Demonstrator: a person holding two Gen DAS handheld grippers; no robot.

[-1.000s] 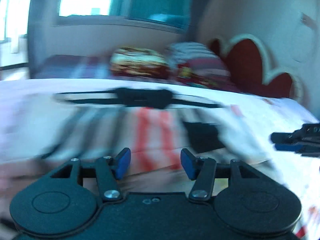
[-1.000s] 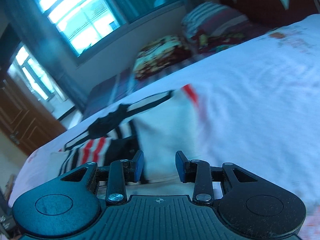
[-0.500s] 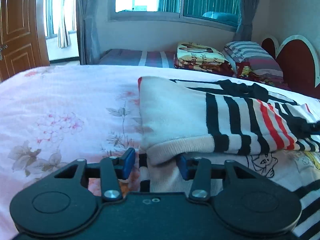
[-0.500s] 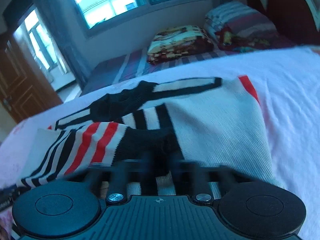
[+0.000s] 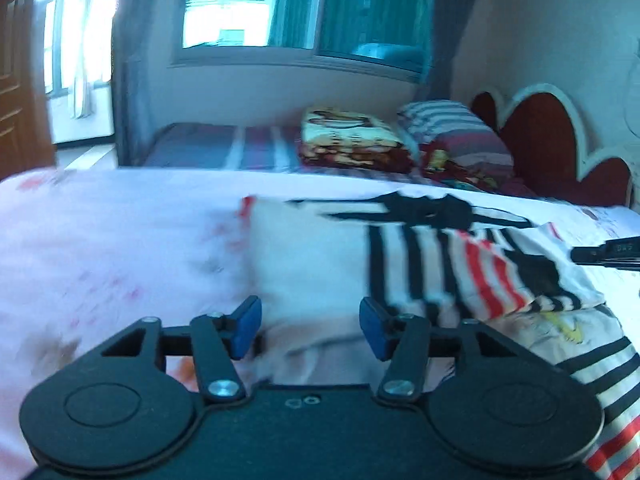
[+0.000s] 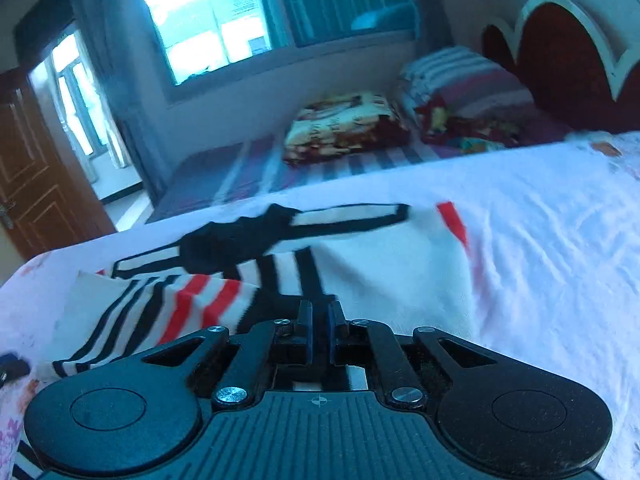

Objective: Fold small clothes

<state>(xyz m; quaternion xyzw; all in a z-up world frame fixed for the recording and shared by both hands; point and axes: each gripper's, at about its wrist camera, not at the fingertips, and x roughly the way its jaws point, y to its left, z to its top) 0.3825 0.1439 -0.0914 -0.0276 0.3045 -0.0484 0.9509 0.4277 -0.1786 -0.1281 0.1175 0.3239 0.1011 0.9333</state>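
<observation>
A white sweater (image 5: 320, 264) with black and red stripes lies on the pink floral bedsheet (image 5: 112, 248), its striped part folded over the white body. My left gripper (image 5: 310, 328) is at the near hem with its jaws opening; the hem lies between the blue pads (image 5: 248, 326) without being pressed. In the right wrist view the sweater (image 6: 384, 268) spreads ahead, and my right gripper (image 6: 320, 318) is shut on its dark striped fabric near the folded part. From the left wrist view the right gripper (image 5: 608, 254) shows only as a black tip at the far right edge.
A cartoon-print garment (image 5: 560, 328) lies under the sweater's right side. Beyond the bed stands a second bed with a folded blanket (image 5: 352, 140), pillows (image 5: 452, 132) and a red headboard (image 5: 560, 148). A wooden door (image 6: 36, 184) is at the left.
The right gripper went from open to shut on the sweater. The left gripper's jaws narrowed around the hem and have widened again. The striped part now lies folded over the white body.
</observation>
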